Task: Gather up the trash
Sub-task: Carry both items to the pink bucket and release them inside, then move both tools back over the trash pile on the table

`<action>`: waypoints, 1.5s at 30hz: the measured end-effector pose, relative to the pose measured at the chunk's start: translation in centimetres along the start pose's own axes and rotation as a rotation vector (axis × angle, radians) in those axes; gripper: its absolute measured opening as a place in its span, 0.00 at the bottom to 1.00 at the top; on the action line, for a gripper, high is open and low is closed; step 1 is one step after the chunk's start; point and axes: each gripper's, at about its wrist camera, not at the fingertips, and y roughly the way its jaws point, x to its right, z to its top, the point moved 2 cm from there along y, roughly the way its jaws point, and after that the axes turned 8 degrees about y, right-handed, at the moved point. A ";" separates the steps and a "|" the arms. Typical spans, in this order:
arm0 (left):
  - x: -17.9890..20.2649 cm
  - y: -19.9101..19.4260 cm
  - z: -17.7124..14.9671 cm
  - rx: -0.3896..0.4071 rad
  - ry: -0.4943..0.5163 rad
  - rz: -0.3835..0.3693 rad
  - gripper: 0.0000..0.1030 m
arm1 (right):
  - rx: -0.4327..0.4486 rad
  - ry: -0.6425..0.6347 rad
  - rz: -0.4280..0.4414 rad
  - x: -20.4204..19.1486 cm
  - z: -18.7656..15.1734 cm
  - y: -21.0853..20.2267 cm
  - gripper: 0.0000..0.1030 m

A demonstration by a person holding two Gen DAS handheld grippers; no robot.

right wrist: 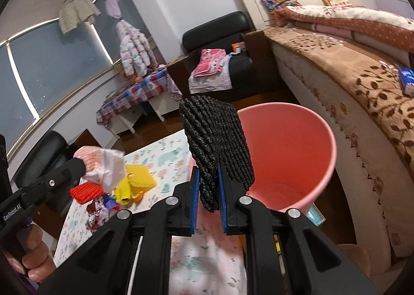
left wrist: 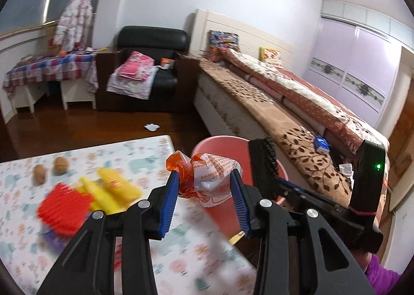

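Your left gripper [left wrist: 204, 186] grips a crumpled wrapper [left wrist: 209, 173]; your right gripper [right wrist: 208, 186] pinches a black net [right wrist: 217, 137], pink bin [right wrist: 305, 150] at 2 o'clock.

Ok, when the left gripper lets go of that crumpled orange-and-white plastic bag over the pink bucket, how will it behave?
The crumpled orange-and-white plastic bag looks thin and creased, so it is probably very light and may drift rather than drop straight. It bulges beyond the left gripper, so it will likely spring open once released. The round pink plastic bucket has a wide mouth, so it should probably still catch it.
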 end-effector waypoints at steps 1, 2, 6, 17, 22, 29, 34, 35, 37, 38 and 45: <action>0.6 0.8 0.2 -0.006 0.011 -0.007 0.39 | 0.000 0.007 -0.003 0.4 0.0 -0.1 0.14; 1.3 1.5 0.5 -0.013 0.021 -0.016 0.39 | -0.001 0.013 -0.007 0.8 0.1 0.0 0.14; 3.4 4.5 0.7 -0.048 0.058 -0.041 0.39 | -0.002 0.032 -0.030 2.1 0.3 0.2 0.14; 4.1 10.2 -0.4 -0.142 0.047 -0.063 0.40 | -0.038 0.088 -0.057 4.9 0.2 1.3 0.14; 3.8 10.9 -0.1 -0.136 0.033 -0.075 0.44 | -0.036 0.106 -0.066 5.3 0.5 1.8 0.14; 3.5 10.2 0.5 -0.105 0.024 -0.091 0.56 | -0.037 0.094 -0.106 5.3 0.5 2.3 0.29; 3.3 9.0 0.8 -0.086 0.019 -0.087 0.56 | -0.022 0.082 -0.120 4.9 0.4 2.0 0.35; 3.2 8.7 0.8 -0.080 0.015 -0.086 0.56 | -0.022 0.079 -0.121 4.8 0.4 2.0 0.35; 3.0 8.1 0.9 -0.069 0.012 -0.078 0.56 | -0.020 0.073 -0.127 4.6 0.4 1.8 0.35; 3.0 7.7 1.0 -0.062 0.012 -0.070 0.56 | -0.017 0.069 -0.129 4.5 0.3 1.7 0.35; 2.5 5.5 1.3 -0.031 0.015 -0.016 0.56 | 0.008 0.031 -0.132 3.1 0.1 0.7 0.35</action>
